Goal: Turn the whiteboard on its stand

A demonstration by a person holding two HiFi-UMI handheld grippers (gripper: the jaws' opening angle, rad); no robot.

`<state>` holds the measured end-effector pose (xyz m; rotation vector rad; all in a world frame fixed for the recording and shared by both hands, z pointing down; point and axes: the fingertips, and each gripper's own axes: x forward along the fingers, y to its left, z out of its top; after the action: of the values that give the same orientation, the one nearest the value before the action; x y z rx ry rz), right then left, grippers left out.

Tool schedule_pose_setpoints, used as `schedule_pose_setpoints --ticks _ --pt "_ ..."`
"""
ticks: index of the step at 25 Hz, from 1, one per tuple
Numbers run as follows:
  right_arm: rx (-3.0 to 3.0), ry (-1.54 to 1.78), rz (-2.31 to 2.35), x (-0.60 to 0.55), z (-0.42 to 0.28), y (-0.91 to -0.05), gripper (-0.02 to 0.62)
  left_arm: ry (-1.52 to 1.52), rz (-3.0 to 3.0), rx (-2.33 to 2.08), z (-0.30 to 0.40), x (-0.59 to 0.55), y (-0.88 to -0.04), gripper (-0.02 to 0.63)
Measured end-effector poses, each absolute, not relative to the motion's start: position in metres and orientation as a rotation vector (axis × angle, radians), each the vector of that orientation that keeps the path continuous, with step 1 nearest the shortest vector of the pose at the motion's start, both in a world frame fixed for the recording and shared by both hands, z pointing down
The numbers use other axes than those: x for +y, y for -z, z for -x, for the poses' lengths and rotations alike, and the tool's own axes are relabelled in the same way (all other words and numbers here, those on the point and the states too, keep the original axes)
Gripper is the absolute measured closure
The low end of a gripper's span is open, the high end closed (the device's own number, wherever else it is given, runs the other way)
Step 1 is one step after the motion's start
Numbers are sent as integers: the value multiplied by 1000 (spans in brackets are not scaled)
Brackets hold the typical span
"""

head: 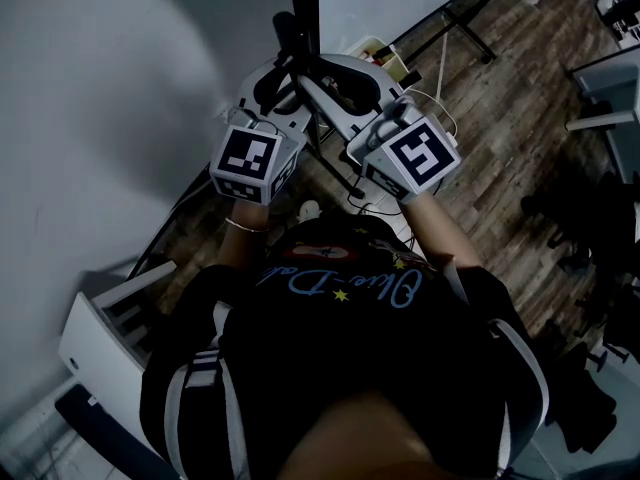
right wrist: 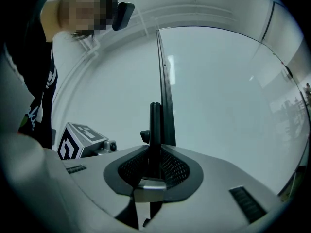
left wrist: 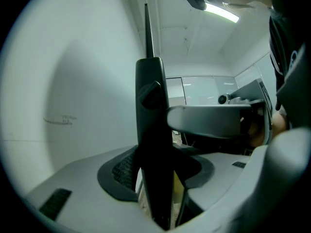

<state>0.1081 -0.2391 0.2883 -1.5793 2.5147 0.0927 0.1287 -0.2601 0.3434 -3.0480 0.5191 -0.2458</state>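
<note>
The whiteboard [head: 110, 118] stands almost edge-on in front of me, and its white face [left wrist: 73, 81] fills the left of the left gripper view. A black upright post [head: 300, 28] of the stand runs along its edge. My left gripper [head: 283, 73] is shut on this post [left wrist: 153, 144], just below a black knob [left wrist: 150, 93]. My right gripper [head: 318, 86] is shut on the same post [right wrist: 154, 130] from the other side, close beside the left one. The board's thin frame [right wrist: 163, 81] rises behind the post. The left gripper's marker cube [right wrist: 80, 139] shows in the right gripper view.
Wooden floor [head: 500, 118] lies to the right, with the stand's black legs [head: 470, 28] across it. Cables [head: 380, 208] trail below the grippers. A white cabinet [head: 100, 338] sits at the lower left, and dark chairs [head: 590, 228] at the right.
</note>
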Motion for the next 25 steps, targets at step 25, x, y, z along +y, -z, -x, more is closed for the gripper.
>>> schedule_pose_setpoints --ticks 25 --pt "2554 -64 1506 -244 -62 -291 509 254 3057 555 -82 -266 -347 382"
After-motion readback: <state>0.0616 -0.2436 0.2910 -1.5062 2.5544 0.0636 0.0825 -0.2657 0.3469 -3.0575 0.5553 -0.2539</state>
